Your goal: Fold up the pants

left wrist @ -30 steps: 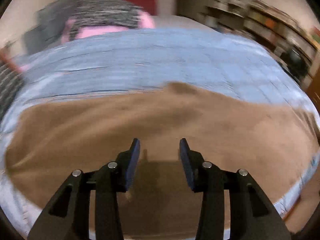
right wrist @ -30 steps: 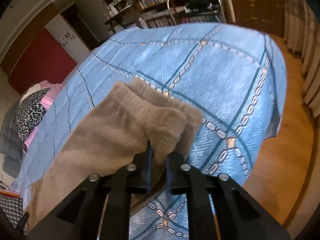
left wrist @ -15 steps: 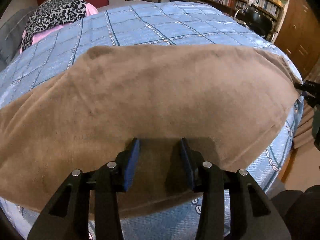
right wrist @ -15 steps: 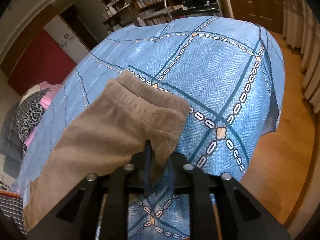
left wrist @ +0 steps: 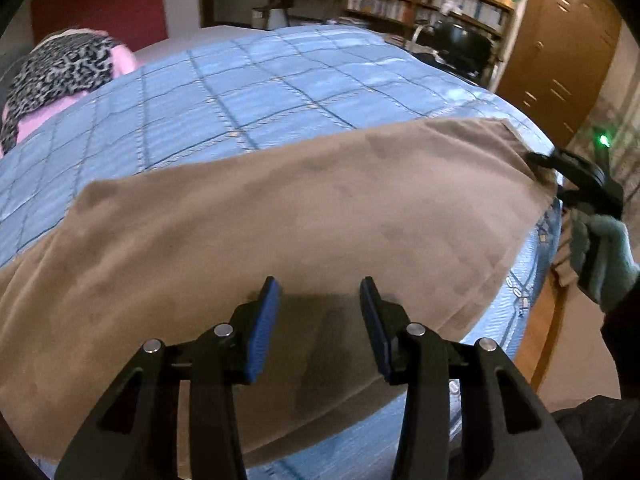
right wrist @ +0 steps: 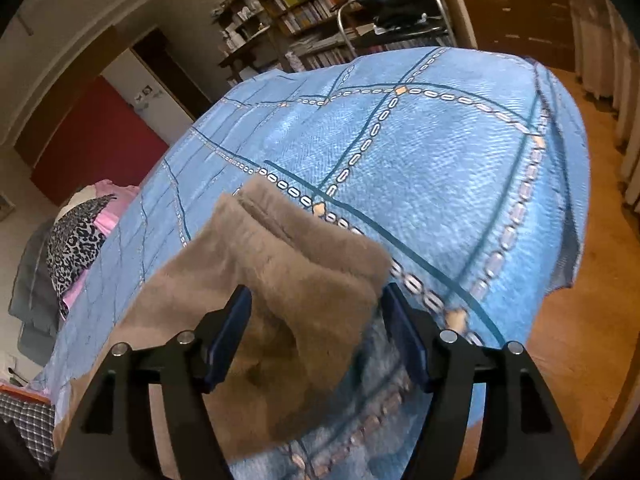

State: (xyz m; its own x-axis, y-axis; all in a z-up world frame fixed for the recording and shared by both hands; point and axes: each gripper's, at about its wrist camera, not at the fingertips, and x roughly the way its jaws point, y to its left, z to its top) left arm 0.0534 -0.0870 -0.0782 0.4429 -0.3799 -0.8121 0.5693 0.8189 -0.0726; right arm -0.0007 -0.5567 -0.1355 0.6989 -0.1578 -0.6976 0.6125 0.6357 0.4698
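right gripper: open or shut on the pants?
Open: right gripper has just been opening; pants cuff lies loose between its pads.

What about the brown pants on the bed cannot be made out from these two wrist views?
- Left wrist view: the pants run off the left edge, so that end is cut off.
- Right wrist view: the right gripper and the picture's bottom edge hide the near cloth.
- Both views: the bedspread beneath is covered; layers cannot be counted.
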